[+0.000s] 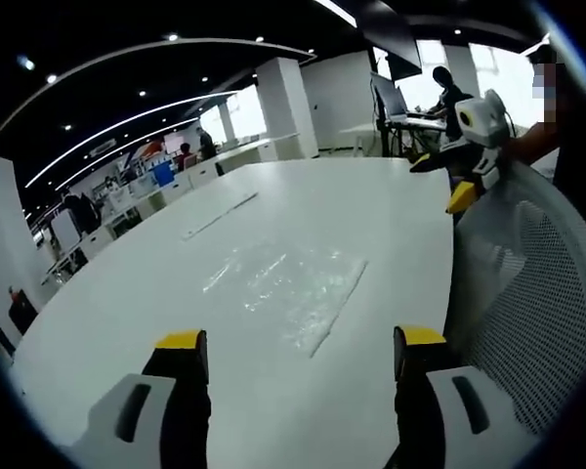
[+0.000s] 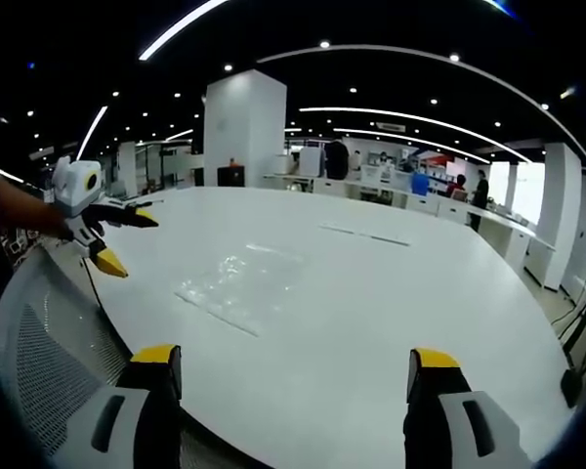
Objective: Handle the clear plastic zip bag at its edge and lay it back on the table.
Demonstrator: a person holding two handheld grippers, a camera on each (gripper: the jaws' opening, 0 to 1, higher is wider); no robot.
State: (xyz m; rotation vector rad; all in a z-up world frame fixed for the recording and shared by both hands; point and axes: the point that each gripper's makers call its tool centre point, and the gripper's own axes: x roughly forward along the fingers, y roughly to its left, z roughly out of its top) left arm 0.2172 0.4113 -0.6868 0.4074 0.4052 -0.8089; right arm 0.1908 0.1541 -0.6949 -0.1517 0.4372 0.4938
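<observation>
While both grippers hung above the white table [image 1: 127, 293] with nothing between their jaws, I logged the scene as follows.

Item: clear plastic zip bag [image 1: 288, 288], lying flat on the table, well apart from either tool. From the left gripper [image 1: 301, 342] it sat at about twelve o'clock, just beyond the yellow tips; from the right gripper [image 2: 295, 363] it sat at about eleven o'clock [image 2: 236, 283].

Jaws: left pair spread wide, empty. Right pair spread wide, empty.

Other gripper: seen at two o'clock in the left gripper view [image 1: 469, 166] and at ten o'clock in the right gripper view [image 2: 103, 234], near the table rim.

Adjacent: mesh chair back [image 1: 527, 293], close by the table's near edge.

Handling note, my judgement: the film looked thin and slick, so I would have come in low at the bag's near edge, one jaw sliding under it, and closed only once the edge lay between the pads. A steep approach could have pushed it across the tabletop.
</observation>
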